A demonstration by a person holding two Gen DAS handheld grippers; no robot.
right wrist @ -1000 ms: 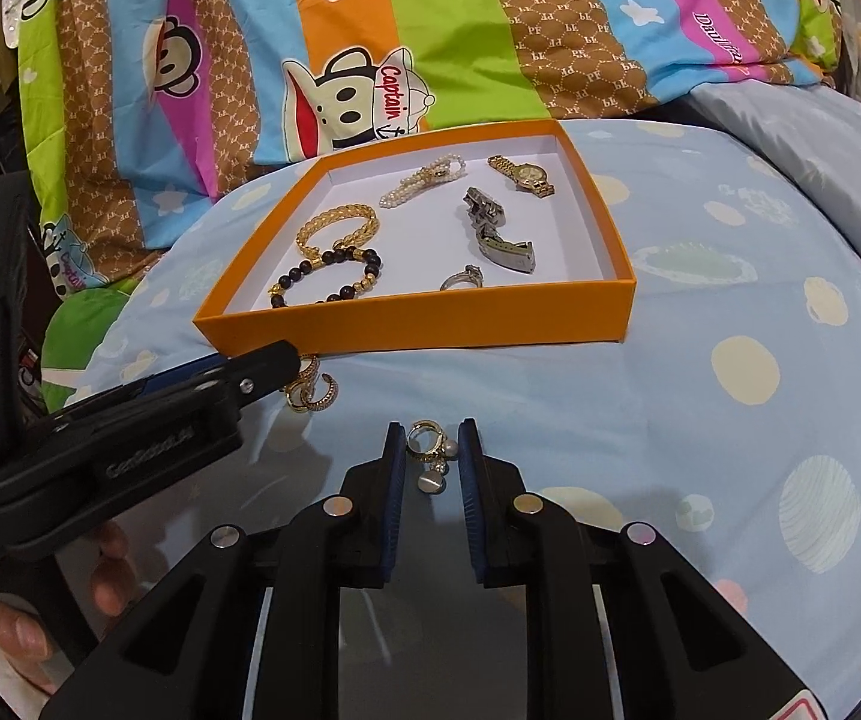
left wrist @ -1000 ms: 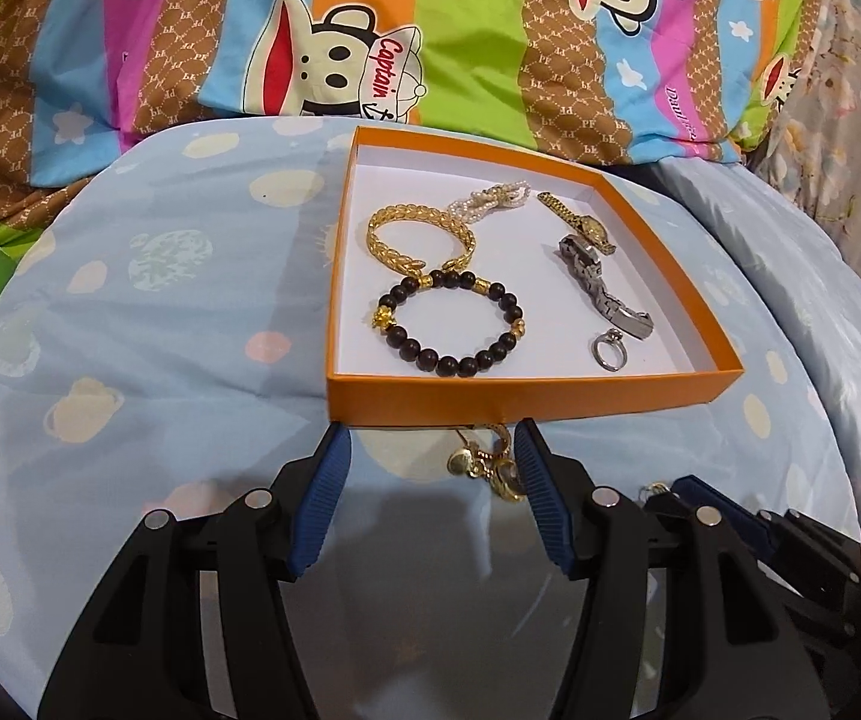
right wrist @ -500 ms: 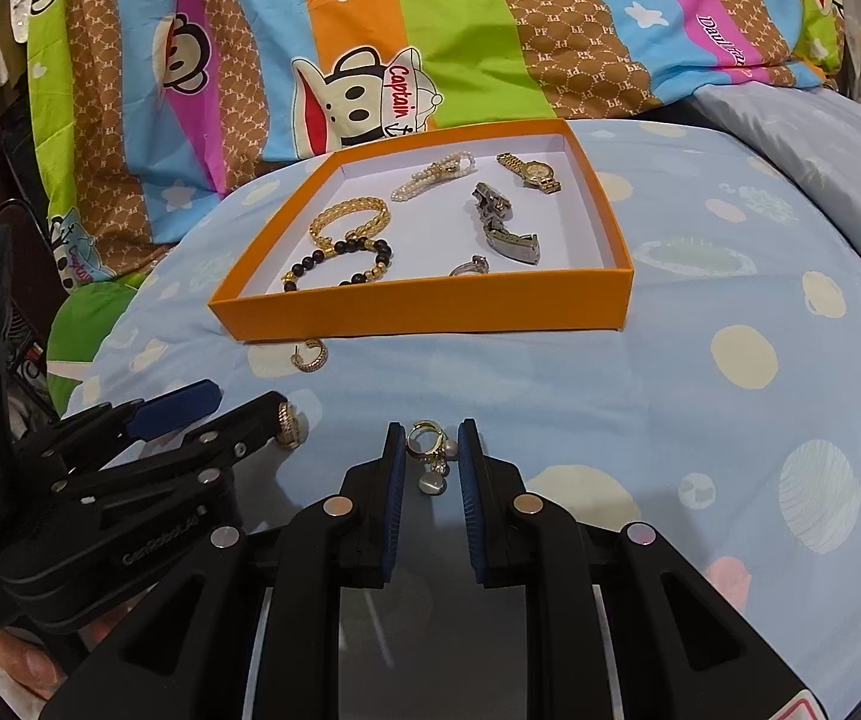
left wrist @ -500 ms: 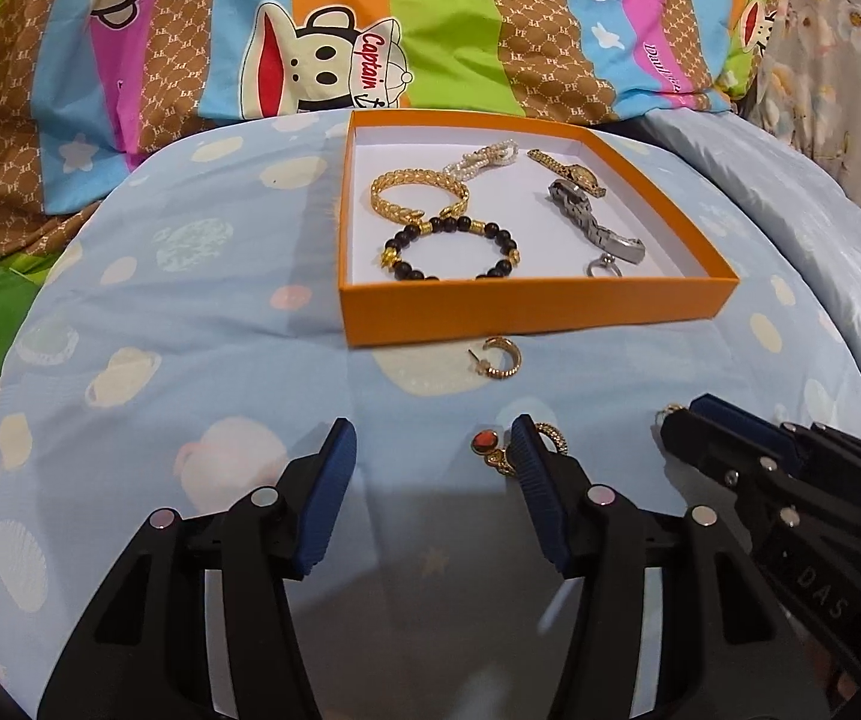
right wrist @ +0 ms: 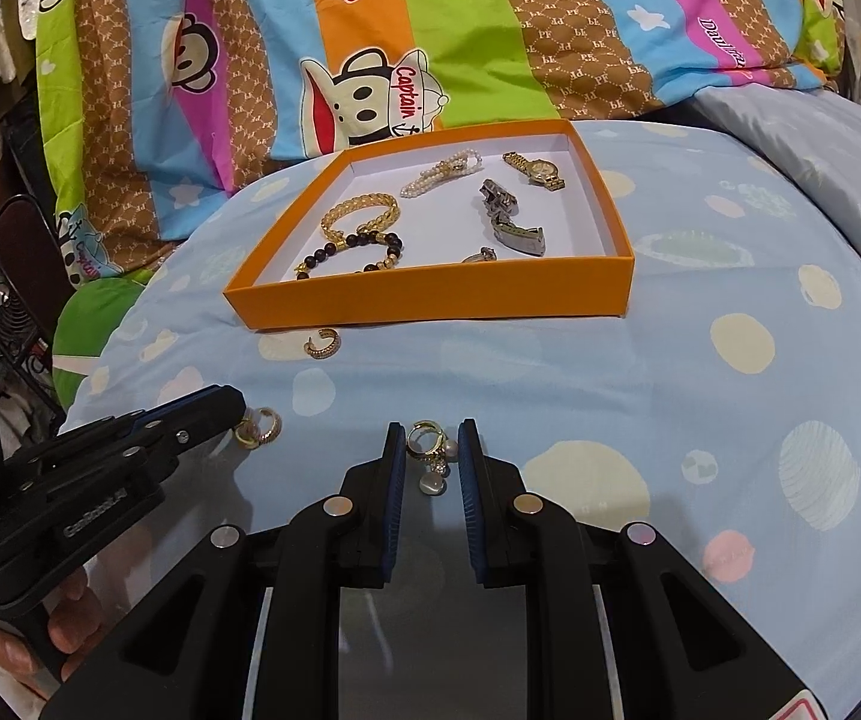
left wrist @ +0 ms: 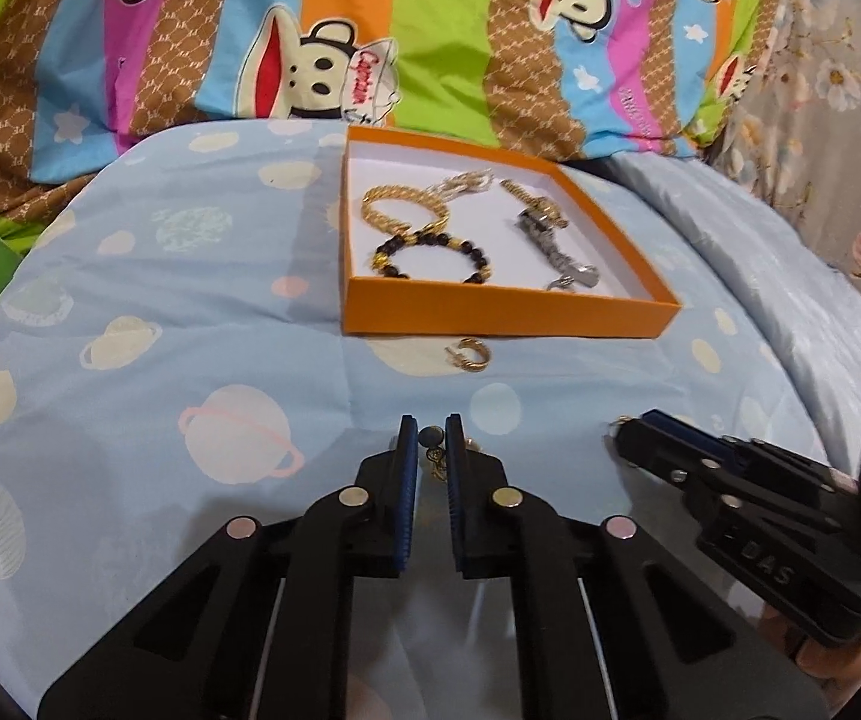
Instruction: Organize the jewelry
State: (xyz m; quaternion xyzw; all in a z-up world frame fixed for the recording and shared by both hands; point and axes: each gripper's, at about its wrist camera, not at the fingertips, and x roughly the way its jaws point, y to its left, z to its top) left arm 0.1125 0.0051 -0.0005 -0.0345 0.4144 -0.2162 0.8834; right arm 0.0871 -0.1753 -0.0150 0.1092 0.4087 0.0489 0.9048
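Now the left gripper (left wrist: 430,438) pinches a small gold earring (left wrist: 434,451): its fingers have just been closing, and the earring's dark stud shows between the blue pads while the gold loop pokes out beyond the tip in the right wrist view (right wrist: 259,426). It sits low over the blue planet-print bed sheet (left wrist: 130,300), short of the box. Beside it the right gripper (right wrist: 430,450) has its fingers drawn in on a gold drop earring (right wrist: 433,456) with pale beads hanging from it.

Between both grippers and the box, a gold hoop earring (left wrist: 469,354) lies loose on the sheet, just in front of the orange box (left wrist: 508,312). Inside the box are a gold chain bracelet (left wrist: 403,207), a black bead bracelet (left wrist: 430,255), a pearl strand (right wrist: 442,174), a gold watch (right wrist: 535,171), a silver watch band (right wrist: 511,222) and a small ring (right wrist: 479,255).

The step in hand looks like carrying the pinched earrings over the near wall into the box. To do it well, keep the grip firm, since so small a piece could slip from the pads; lift clear of the orange rim before moving forward; aim for bare white floor near the front right corner so nothing tangles with the bracelets; and lower close to the floor before letting go. The hoop on the sheet would remain to fetch.
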